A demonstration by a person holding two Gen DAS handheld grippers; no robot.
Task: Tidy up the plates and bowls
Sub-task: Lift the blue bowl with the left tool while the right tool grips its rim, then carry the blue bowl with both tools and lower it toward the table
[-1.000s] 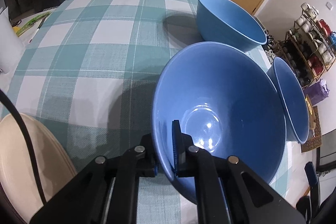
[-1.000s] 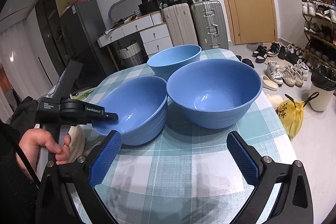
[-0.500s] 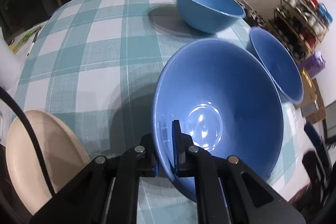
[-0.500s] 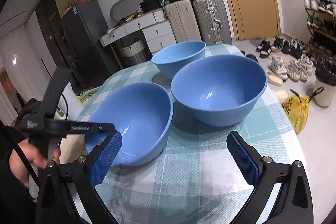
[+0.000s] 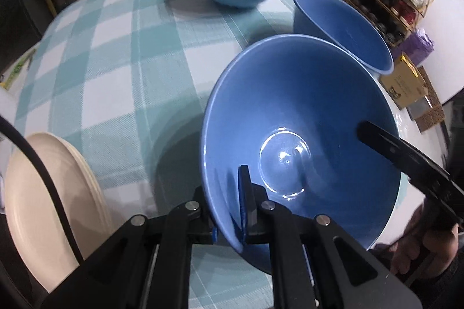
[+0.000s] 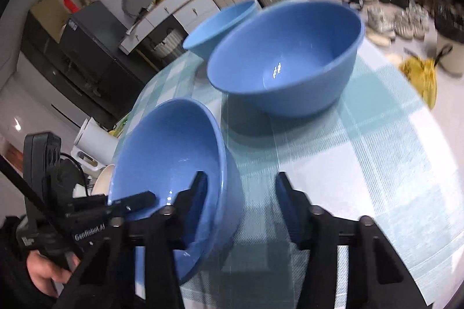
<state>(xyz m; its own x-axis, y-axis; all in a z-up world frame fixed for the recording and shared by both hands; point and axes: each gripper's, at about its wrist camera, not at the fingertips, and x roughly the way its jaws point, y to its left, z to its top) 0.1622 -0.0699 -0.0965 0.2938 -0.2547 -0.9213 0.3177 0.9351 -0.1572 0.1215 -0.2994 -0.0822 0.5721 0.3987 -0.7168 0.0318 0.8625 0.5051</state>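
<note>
The cream plate (image 5: pixel 43 210) at eight o'clock runs off the left edge. At two o'clock, shoes (image 6: pixel 397 19) blur past telling apart. The far bowl (image 6: pixel 220 25) sits half-hidden behind the middle bowl (image 6: pixel 290 59).

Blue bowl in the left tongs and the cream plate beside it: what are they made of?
Blue bowl: looks like glazed ceramic, perhaps melamine; glossy, with sharp light glints in its well. Cream plate: probably ceramic or melamine with a duller, satin surface; no glints to settle it.

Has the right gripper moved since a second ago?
Yes. The right gripper has narrowed and come in toward the held bowl, one finger now inside its rim.
</note>
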